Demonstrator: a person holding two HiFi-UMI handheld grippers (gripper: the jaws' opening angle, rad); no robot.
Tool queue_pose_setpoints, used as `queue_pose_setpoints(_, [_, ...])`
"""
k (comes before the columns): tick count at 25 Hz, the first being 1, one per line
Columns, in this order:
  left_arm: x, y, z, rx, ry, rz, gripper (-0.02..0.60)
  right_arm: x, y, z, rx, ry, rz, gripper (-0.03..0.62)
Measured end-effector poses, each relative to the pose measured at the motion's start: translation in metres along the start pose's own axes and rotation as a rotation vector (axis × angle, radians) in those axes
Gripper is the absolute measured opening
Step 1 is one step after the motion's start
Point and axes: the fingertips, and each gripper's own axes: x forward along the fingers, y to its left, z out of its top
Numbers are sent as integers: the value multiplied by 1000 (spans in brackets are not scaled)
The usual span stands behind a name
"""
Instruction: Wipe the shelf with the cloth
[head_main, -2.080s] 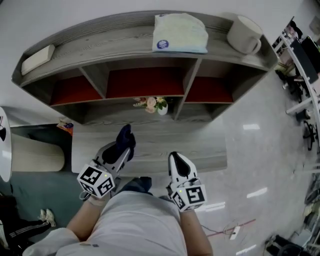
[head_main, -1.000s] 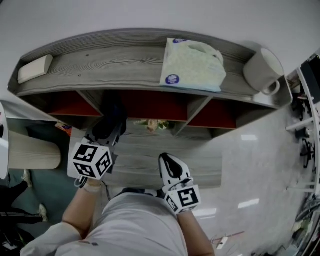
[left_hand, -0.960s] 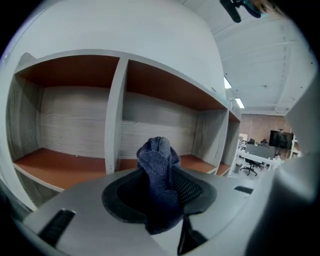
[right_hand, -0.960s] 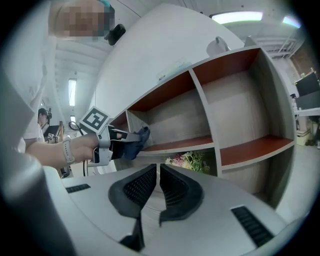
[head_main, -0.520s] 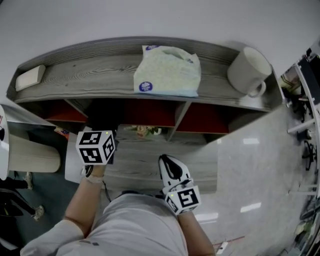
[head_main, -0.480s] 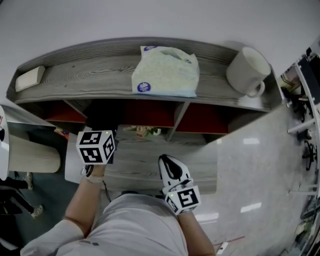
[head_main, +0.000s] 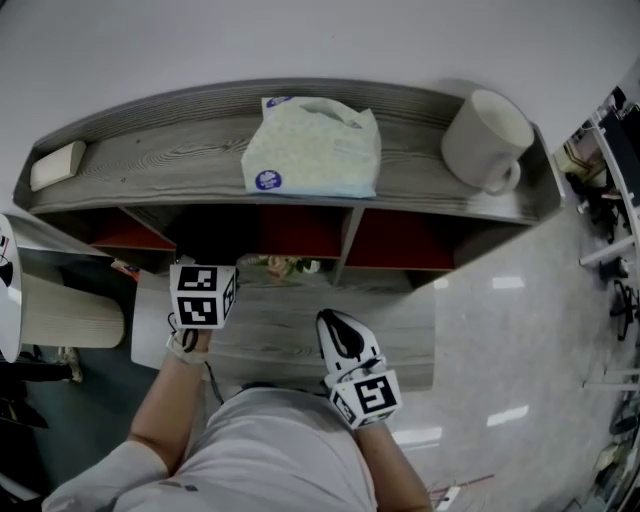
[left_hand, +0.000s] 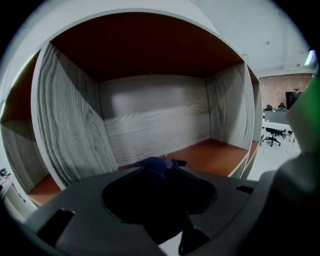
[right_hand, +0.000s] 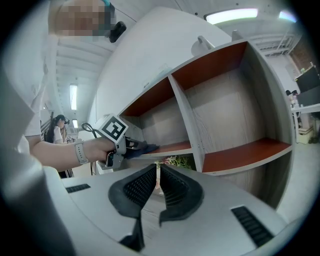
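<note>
The grey wooden shelf (head_main: 180, 150) has red-floored cubbies under its top board. My left gripper (left_hand: 160, 170) reaches into the middle cubby; in the head view only its marker cube (head_main: 203, 295) shows, and the jaws are hidden under the top board. A dark blue cloth (left_hand: 155, 164) is bunched between its jaws, which have just been opening, with the cloth still between them. In the right gripper view the cloth (right_hand: 142, 148) rests on the red cubby floor (right_hand: 170, 148). My right gripper (head_main: 340, 325) hangs low over the wooden bench, shut and empty.
On the shelf top lie a pale tissue pack (head_main: 312, 150), a large white mug (head_main: 485, 140) and a white block (head_main: 57, 165). A small flower vase (head_main: 285, 266) stands under the cubbies on the bench (head_main: 290, 335). A white cylinder (head_main: 70, 312) sits at left.
My left gripper went forward with the cloth, from over the bench into the cubby under the top board, and its marker cube rolled. The right gripper stayed roughly in place.
</note>
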Motion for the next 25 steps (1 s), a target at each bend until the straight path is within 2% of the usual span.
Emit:
queue_pose_setpoints(6, [5, -4, -2, 52, 23, -27, 129, -11, -5, -5, 8, 7, -24, 32])
queue_pose_setpoints(14, [10, -18, 1, 86, 24, -25, 112, -37, -18, -12, 31, 11, -95, 32])
queue_pose_setpoints(19, [13, -42, 8, 113, 8, -50, 109, -56, -27, -16, 41, 11, -150, 32])
queue_pose_setpoints(25, [15, -81, 20, 146, -13, -114, 109, -78, -36, -18, 57, 2, -213, 32])
